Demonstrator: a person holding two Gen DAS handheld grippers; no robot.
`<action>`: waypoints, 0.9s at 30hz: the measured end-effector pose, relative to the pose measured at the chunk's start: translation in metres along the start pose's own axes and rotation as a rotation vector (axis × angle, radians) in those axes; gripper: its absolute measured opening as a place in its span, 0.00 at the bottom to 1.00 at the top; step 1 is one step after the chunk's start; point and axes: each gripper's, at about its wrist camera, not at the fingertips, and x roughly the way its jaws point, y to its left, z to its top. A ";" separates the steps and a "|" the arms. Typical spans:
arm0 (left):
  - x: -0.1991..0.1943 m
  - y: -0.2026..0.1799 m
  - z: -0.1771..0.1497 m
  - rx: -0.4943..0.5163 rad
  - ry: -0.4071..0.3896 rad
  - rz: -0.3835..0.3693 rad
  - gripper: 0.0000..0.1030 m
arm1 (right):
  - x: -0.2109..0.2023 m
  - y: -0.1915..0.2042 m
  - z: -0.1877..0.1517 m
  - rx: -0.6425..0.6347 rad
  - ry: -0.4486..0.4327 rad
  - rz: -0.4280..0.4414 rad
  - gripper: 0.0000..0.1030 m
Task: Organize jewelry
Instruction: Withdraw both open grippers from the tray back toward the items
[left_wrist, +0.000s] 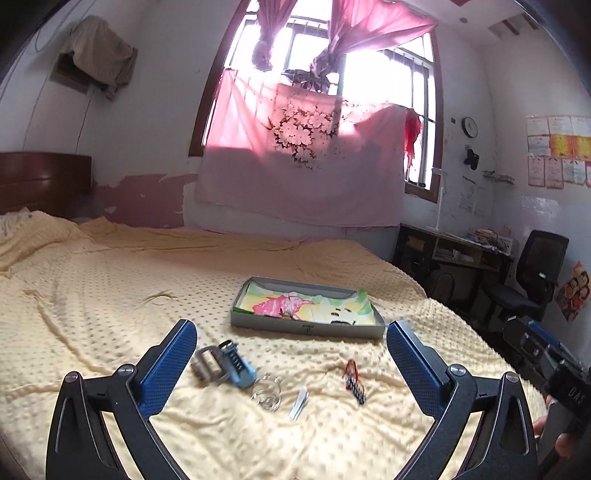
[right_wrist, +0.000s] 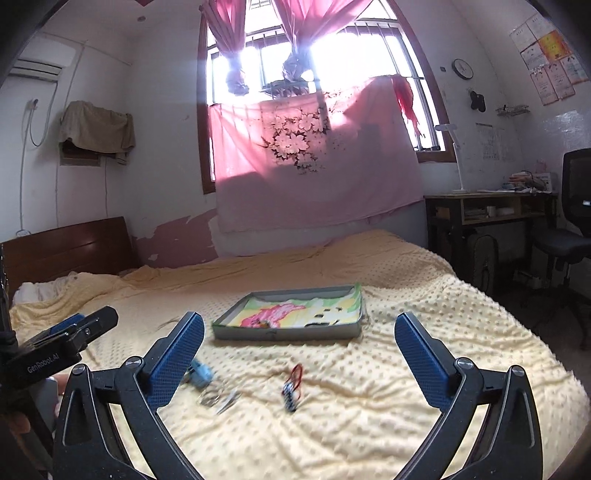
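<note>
On the yellow dotted bedspread (left_wrist: 110, 295) lie a blue and grey hair claw (left_wrist: 225, 363), a clear ring-shaped bracelet (left_wrist: 266, 392), a silver hair clip (left_wrist: 299, 403) and a red and dark beaded piece (left_wrist: 354, 380). Behind them stands a shallow grey box (left_wrist: 306, 326) lined with a flowered cloth, holding a few small items. My left gripper (left_wrist: 291, 350) is open above these pieces, touching none. My right gripper (right_wrist: 299, 345) is open too, above the red beaded piece (right_wrist: 291, 391), the clip (right_wrist: 227, 400) and the blue claw (right_wrist: 201, 373), with the box (right_wrist: 288, 332) beyond.
The bed's dark wooden headboard (right_wrist: 66, 251) is at the left. A desk (right_wrist: 491, 210) and a black office chair (right_wrist: 569, 229) stand at the right beside the bed. A pink cloth (right_wrist: 314, 166) hangs over the window behind.
</note>
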 end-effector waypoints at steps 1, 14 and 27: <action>-0.008 0.001 -0.002 0.006 0.003 0.000 1.00 | -0.009 0.001 -0.001 0.004 0.005 0.007 0.99; -0.061 0.010 -0.020 0.024 0.022 0.004 1.00 | -0.082 0.027 -0.003 -0.026 0.043 -0.004 0.99; -0.023 0.021 -0.028 0.035 0.051 0.060 1.00 | -0.032 0.029 -0.027 -0.039 0.083 0.015 0.99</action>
